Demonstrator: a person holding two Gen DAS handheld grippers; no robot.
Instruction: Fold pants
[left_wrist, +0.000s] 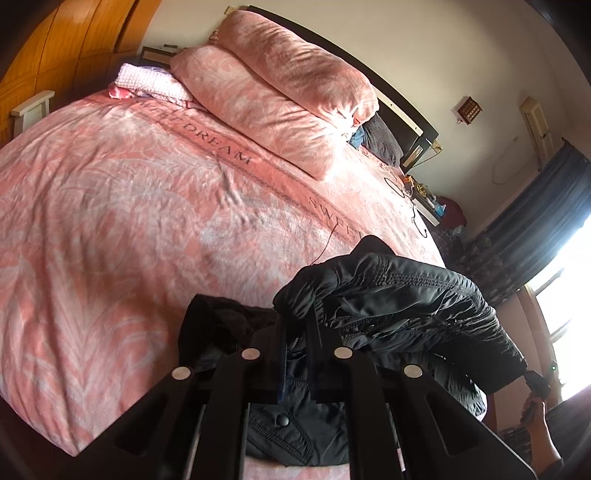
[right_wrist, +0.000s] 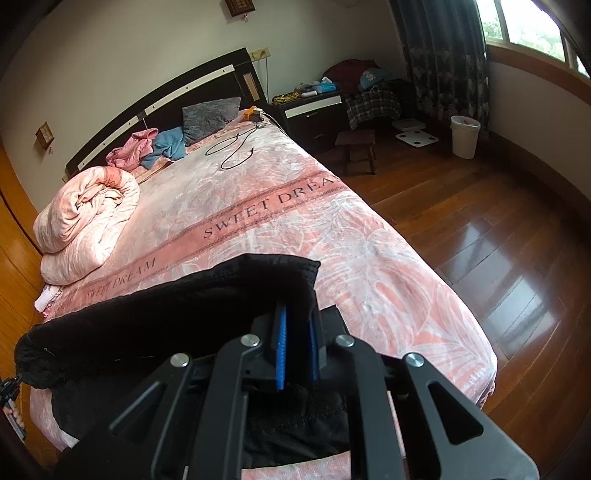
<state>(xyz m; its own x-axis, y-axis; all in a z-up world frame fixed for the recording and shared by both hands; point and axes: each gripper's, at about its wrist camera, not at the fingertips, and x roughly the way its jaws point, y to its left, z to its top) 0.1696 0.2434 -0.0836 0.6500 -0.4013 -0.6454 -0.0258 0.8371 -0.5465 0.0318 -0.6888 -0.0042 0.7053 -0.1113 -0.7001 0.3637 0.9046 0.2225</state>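
Observation:
Black pants (left_wrist: 391, 295) hang bunched between my two grippers above the near edge of a pink bed (left_wrist: 129, 206). My left gripper (left_wrist: 297, 325) is shut on one end of the pants, near a snap button. In the right wrist view the pants (right_wrist: 177, 310) stretch left as a dark band. My right gripper (right_wrist: 295, 317) is shut on the pants' other end, its blue pads (right_wrist: 281, 343) pinching the cloth. The bed (right_wrist: 295, 229) lies below and beyond.
A rolled pink duvet (right_wrist: 85, 214) and pillows (left_wrist: 266, 85) lie at the head of the bed. A black cable (right_wrist: 236, 151) lies on the cover. A nightstand (right_wrist: 314, 110), stool (right_wrist: 356, 147), white bin (right_wrist: 464, 136) and wood floor are to the right.

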